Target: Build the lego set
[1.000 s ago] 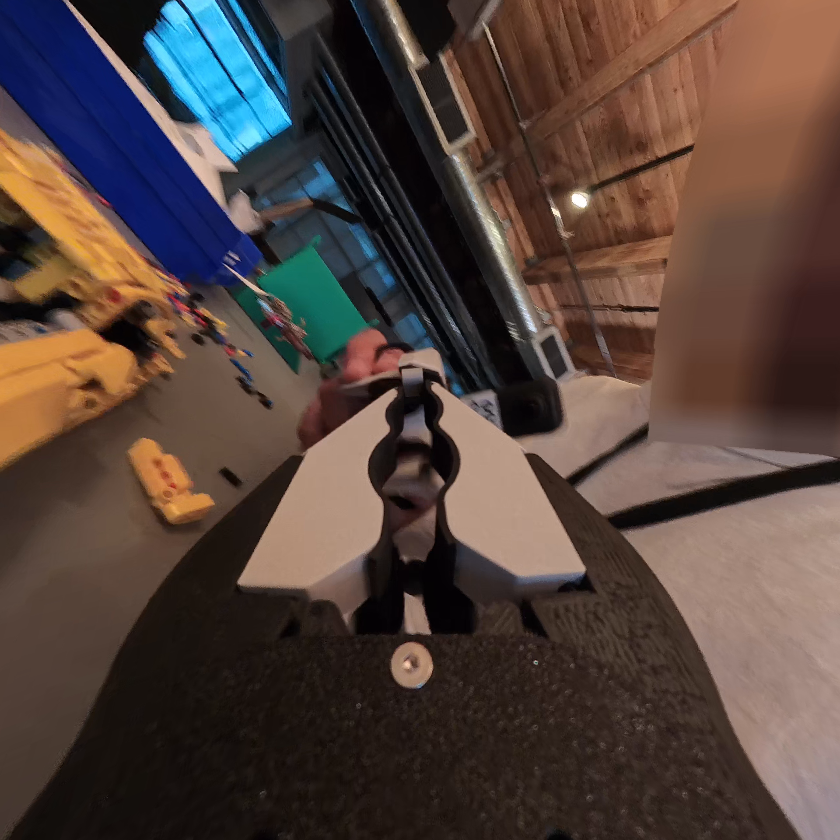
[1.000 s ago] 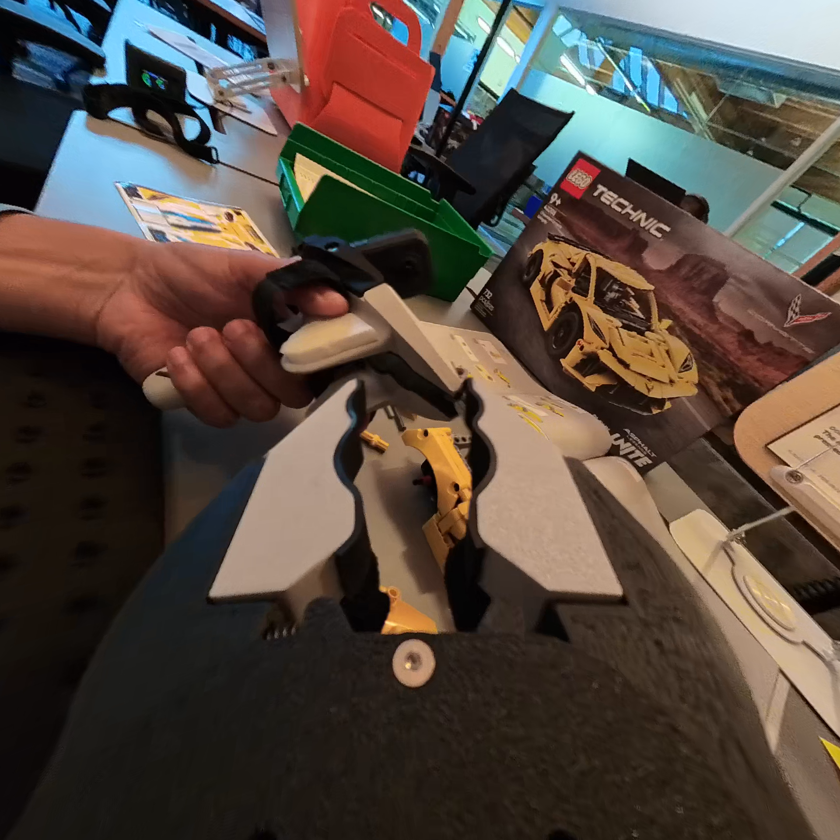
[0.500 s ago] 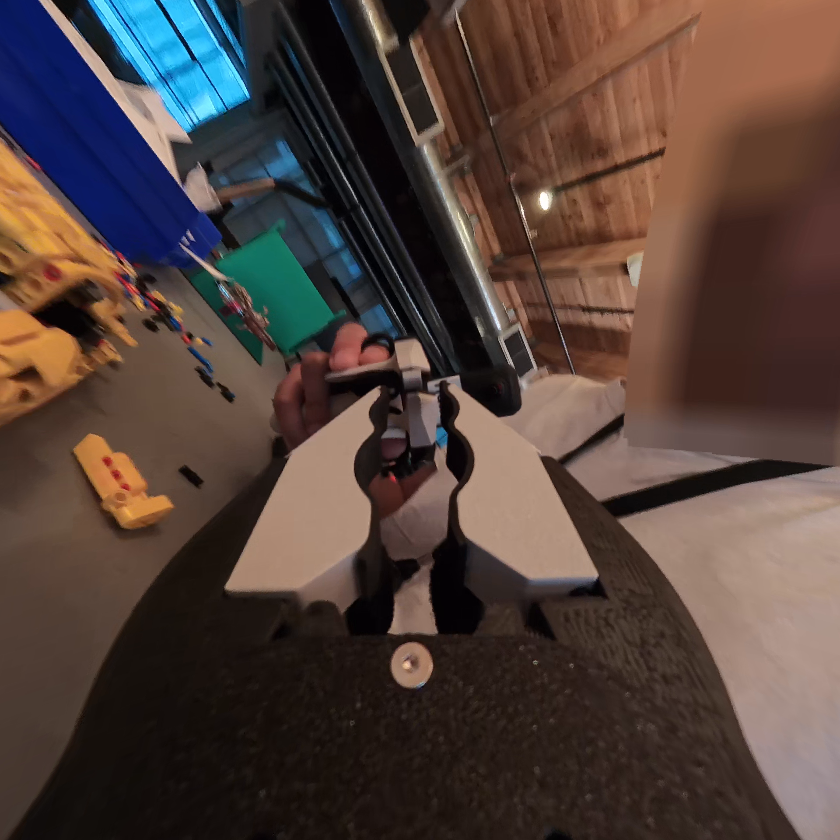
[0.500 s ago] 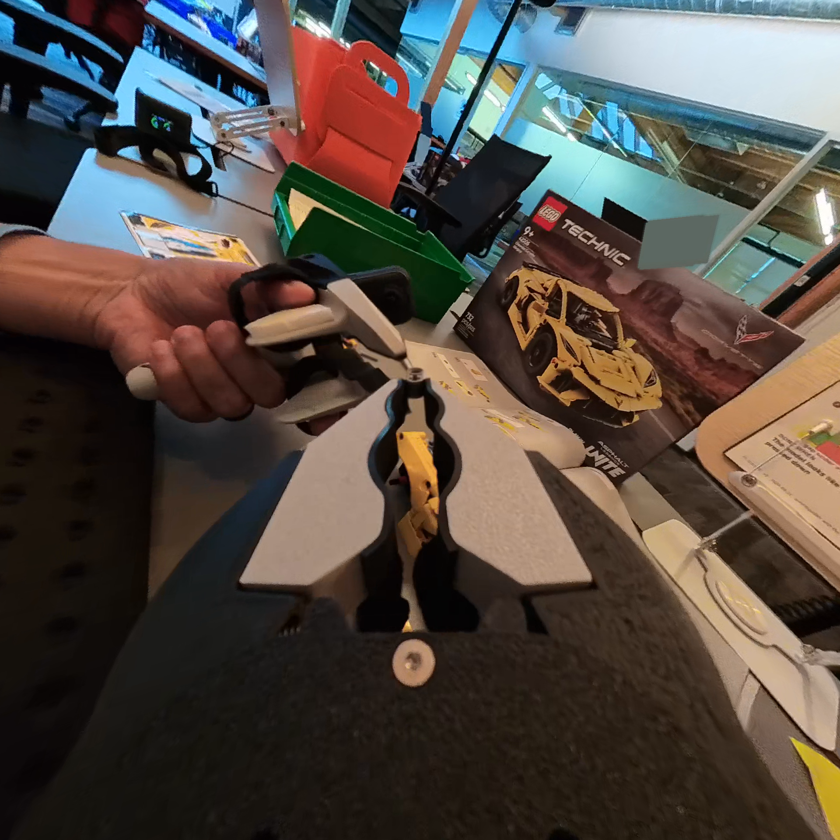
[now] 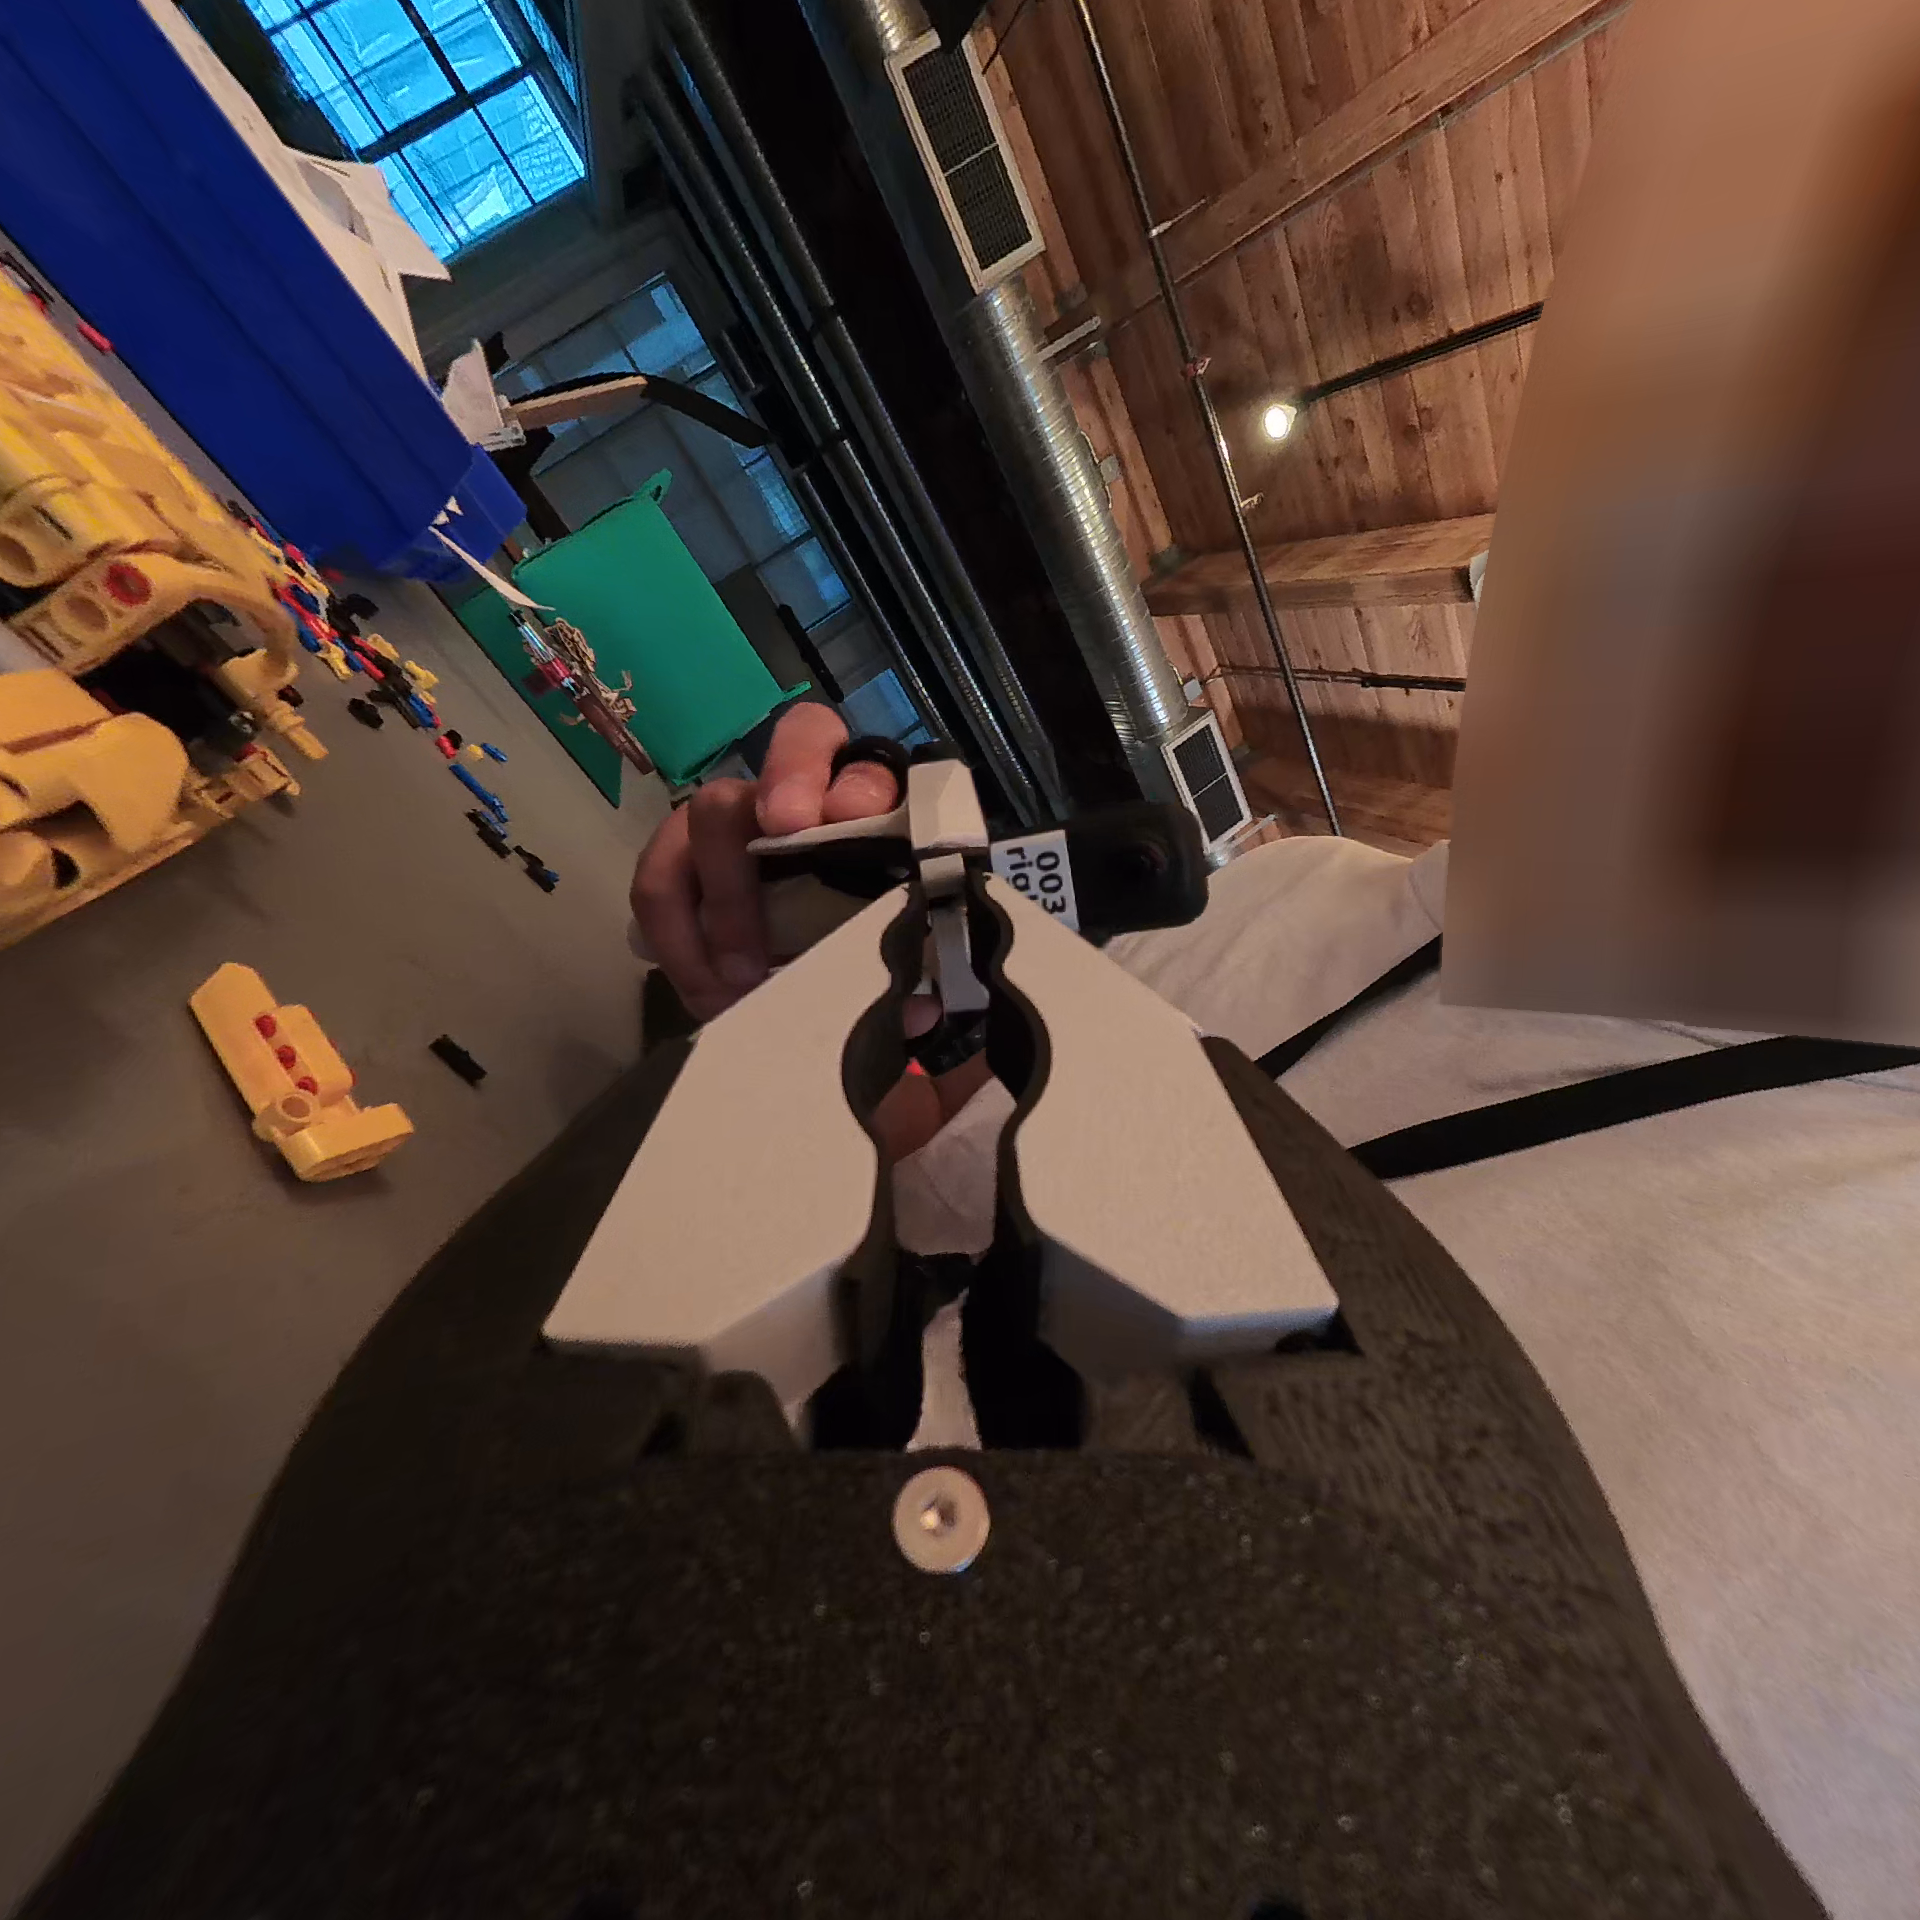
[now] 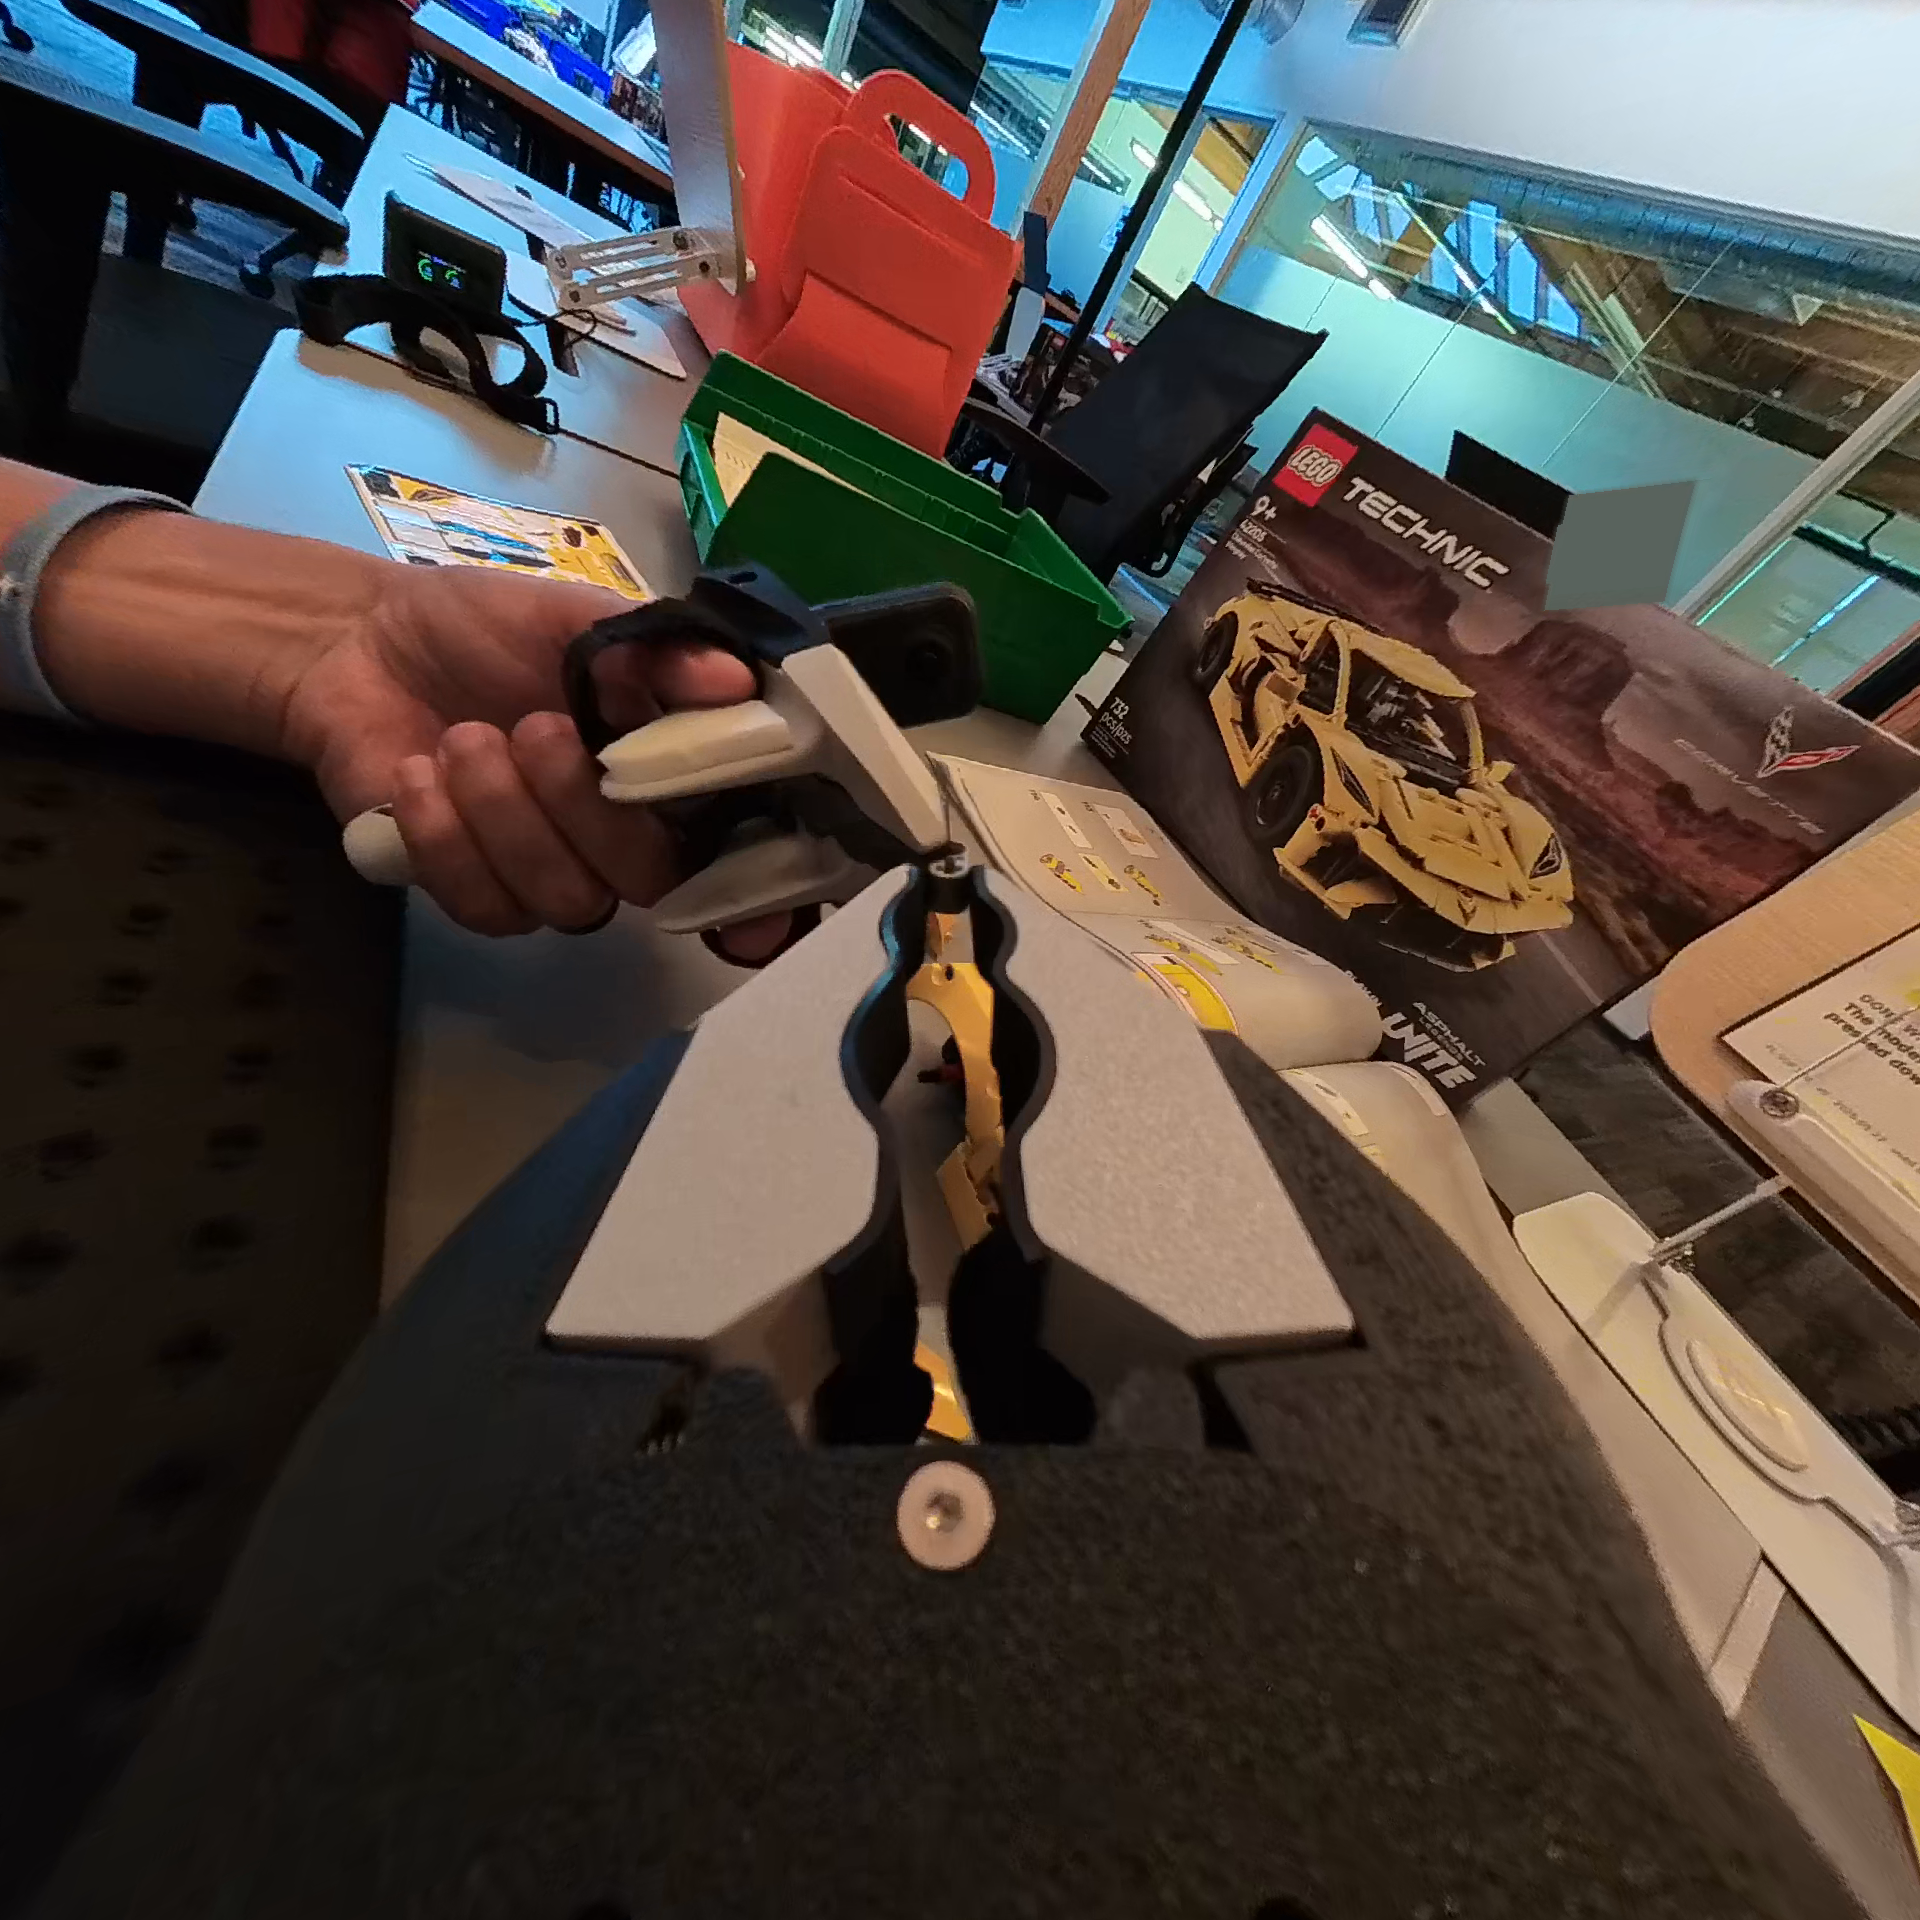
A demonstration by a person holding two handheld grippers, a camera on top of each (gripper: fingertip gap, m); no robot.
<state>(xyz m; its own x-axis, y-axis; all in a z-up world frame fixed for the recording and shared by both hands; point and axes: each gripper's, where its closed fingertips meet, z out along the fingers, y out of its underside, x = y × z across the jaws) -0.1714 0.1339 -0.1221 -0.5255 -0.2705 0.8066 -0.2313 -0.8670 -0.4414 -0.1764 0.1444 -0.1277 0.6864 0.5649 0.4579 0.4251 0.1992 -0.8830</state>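
Grey table [image 6: 499, 1018] with set box [image 6: 1455, 831], open manual [image 6: 1143, 894], green bin [image 6: 894, 582] behind. Right gripper [image 6: 948, 883] clamped on small black pin [image 6: 948, 871]; left gripper [image 6: 940, 826] tips meet it, jaws near-closed, grip unclear. Yellow subassembly [image 6: 971, 1081] lies below. Left view: yellow block [image 5: 296, 1075] alone on bare table, car body [image 5: 114, 686] at edge.

Two grey faceted fingers [image 5: 727, 1174] with scalloped black inner edges, seated in black foam-textured housing [image 5: 935, 1714]. Silver screw [image 5: 940, 1522] centred below fingers. White shirt [image 5: 1662, 1299], black strap [image 5: 1662, 1091].
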